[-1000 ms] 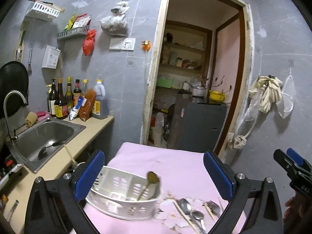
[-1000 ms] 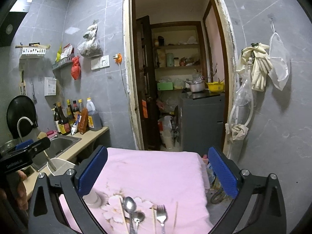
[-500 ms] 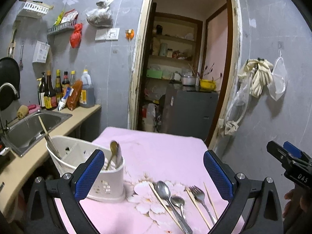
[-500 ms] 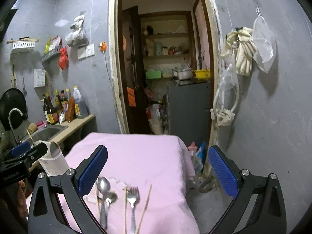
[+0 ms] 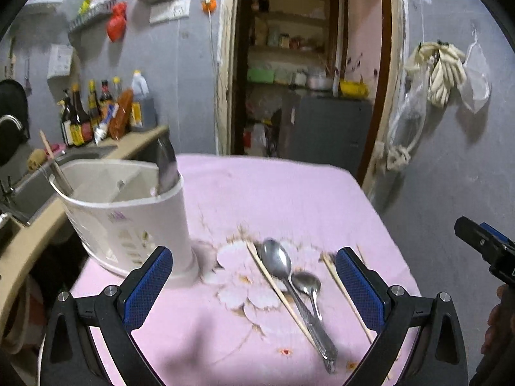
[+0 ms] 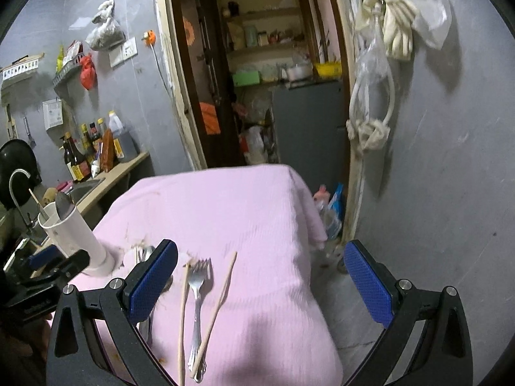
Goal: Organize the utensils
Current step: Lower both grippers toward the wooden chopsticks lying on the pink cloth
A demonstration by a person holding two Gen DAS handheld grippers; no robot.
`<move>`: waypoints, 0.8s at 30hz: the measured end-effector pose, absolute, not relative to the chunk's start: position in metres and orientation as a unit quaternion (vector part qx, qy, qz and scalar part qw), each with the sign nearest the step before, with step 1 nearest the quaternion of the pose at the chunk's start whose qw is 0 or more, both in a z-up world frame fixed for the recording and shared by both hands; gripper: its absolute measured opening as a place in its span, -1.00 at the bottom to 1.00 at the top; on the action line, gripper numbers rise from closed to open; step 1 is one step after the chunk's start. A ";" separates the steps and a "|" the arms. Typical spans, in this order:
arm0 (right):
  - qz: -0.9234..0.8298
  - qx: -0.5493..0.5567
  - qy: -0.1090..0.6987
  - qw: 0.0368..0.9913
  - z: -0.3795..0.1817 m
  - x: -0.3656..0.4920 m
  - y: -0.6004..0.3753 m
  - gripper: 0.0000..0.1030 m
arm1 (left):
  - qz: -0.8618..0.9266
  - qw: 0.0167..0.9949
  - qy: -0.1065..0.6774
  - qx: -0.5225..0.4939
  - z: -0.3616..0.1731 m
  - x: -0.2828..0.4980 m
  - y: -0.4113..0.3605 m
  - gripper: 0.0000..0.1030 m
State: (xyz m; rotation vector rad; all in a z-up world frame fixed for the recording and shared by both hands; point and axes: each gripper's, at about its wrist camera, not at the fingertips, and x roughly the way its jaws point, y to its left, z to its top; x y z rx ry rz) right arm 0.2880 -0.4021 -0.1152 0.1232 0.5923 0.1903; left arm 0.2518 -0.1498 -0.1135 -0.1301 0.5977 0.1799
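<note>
on the pink-clothed worktop the white utensil holder stands upright at the left, already keeping a chopstick and a spoon, so loose pieces lie within reach: two spoons, a fork and chopsticks. the left gripper hovers low over the spoons, jaws wide and empty; the right gripper tilts down above the fork, jaws wide too.
</note>
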 end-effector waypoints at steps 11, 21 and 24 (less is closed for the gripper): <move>0.145 0.050 0.374 0.915 -0.179 0.342 -0.375 0.48 | 0.081 0.930 0.348 -0.089 -0.149 0.285 -0.143 0.66; 0.188 0.040 0.427 0.884 -0.216 0.380 -0.345 -0.34 | 0.068 0.910 0.392 -0.118 -0.177 0.313 -0.134 0.08; 0.198 0.037 0.441 0.874 -0.222 0.384 -0.335 -0.37 | 0.059 0.903 0.406 -0.130 -0.185 0.318 -0.133 -0.09</move>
